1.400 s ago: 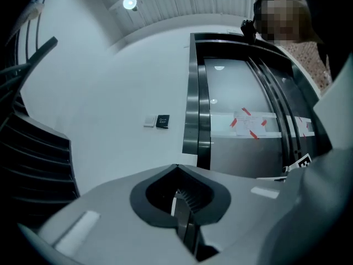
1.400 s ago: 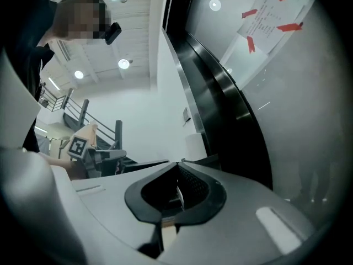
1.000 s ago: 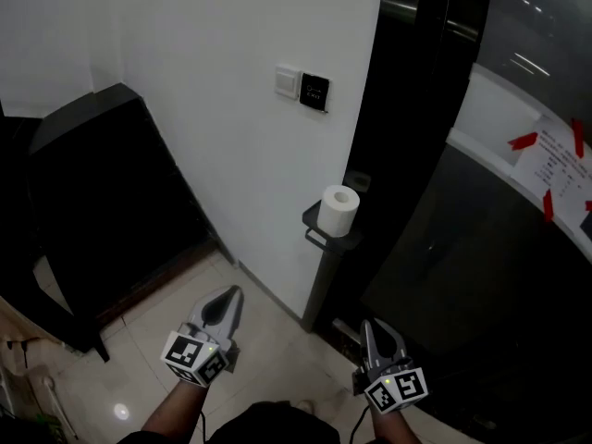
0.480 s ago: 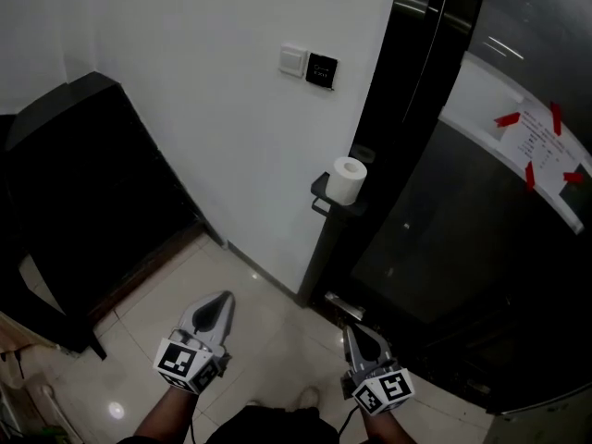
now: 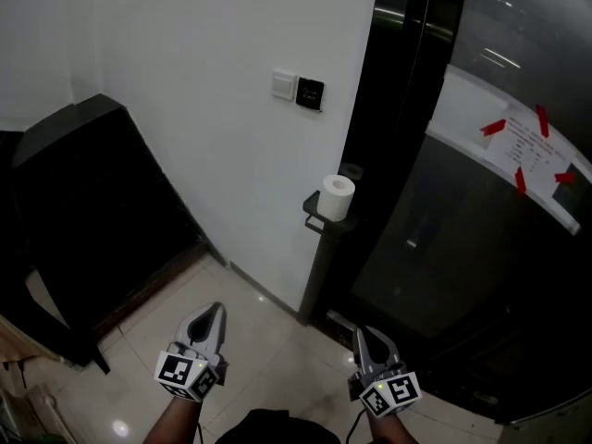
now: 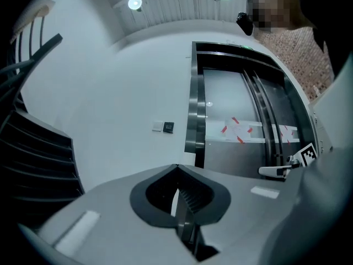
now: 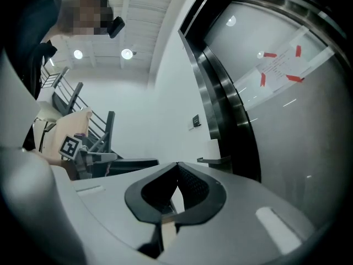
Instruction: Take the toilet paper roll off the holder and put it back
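A white toilet paper roll stands upright on a black wall holder beside the dark door frame. Both grippers hang low over the tiled floor, well short of the roll. My left gripper is shut and holds nothing. My right gripper is also shut and empty. Beyond the closed tips of the right gripper, its own view shows the roll and the holder far off. In the left gripper view, the tips of the left gripper meet, with the roll small behind them.
A white switch and a dark panel sit on the white wall above the holder. A black slanted structure fills the left. To the right is a dark glass door with a paper notice held by red tape.
The head view has shifted a little, so the roll sits slightly lower and further left in the picture. Both grippers stay low and shut. The roll has not left the holder.
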Motion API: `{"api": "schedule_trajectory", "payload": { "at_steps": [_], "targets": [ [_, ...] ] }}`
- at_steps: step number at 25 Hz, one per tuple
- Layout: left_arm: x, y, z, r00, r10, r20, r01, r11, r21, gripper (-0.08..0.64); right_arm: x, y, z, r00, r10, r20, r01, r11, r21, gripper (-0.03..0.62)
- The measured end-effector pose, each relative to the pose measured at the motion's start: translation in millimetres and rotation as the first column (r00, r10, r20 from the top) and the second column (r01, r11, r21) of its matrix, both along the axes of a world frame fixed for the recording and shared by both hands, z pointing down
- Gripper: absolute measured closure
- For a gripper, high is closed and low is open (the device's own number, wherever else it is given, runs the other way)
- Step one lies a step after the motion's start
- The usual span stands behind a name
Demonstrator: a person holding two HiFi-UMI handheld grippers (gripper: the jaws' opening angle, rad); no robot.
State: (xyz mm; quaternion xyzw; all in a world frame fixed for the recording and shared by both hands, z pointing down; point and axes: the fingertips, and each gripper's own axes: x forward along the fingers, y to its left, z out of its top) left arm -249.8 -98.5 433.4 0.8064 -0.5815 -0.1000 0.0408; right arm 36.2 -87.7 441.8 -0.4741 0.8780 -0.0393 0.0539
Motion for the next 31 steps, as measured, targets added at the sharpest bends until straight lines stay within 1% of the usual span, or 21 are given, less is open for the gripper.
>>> {"api": "schedule_trajectory", "payload": {
  "at_steps": [4, 8, 14, 16, 19, 23, 27, 31],
  "targets": [
    [16.6, -3.3, -2.9, 1.000, -0.006, 0.005, 0.006, 1.000, 0.004, 0.558, 15.3, -3.7, -2.6, 1.000, 0.013, 0.011, -0.013, 1.000, 0.023, 0.578],
    [27.4, -5.1, -4.7, 1.000, 0.007, 0.015, -0.008, 1.000, 0.005, 0.558, 18.5, -0.7, -7.0, 1.000, -0.005, -0.015, 0.005, 0.999, 0.039, 0.580],
    [40.2, -2.8, -7.1, 1.000, 0.017, 0.021, -0.017, 1.000, 0.000, 0.558, 24.9, 2.1, -3.1, 0.999, -0.023, -0.031, 0.024, 0.999, 0.021, 0.580],
    [43.2, -2.3, -4.2, 0.999, 0.022, 0.026, -0.022, 1.000, -0.003, 0.558, 26.7, 3.6, -1.8, 0.999, -0.029, -0.034, 0.029, 0.999, 0.016, 0.580],
    [45.5, -1.9, 5.1, 1.000, 0.018, 0.020, -0.018, 0.999, -0.027, 0.558, 31.3, 5.5, 3.2, 0.999, -0.031, -0.039, 0.031, 1.000, -0.003, 0.580],
    [50.7, 0.8, 9.4, 0.999, 0.031, 0.037, -0.030, 0.999, -0.026, 0.558, 35.2, 9.9, 6.6, 0.999, -0.028, -0.040, 0.028, 1.000, -0.014, 0.580],
    [56.3, 4.7, 10.7, 0.999, 0.036, 0.019, -0.035, 0.998, -0.046, 0.558, 38.9, 14.0, 8.2, 0.999, -0.028, -0.039, 0.027, 0.999, -0.018, 0.580],
    [60.1, 7.2, 17.0, 0.999, 0.037, 0.025, -0.036, 0.998, -0.044, 0.558, 44.3, 17.7, 11.2, 0.999, -0.024, -0.040, 0.023, 0.999, -0.026, 0.580]
  ]
}}
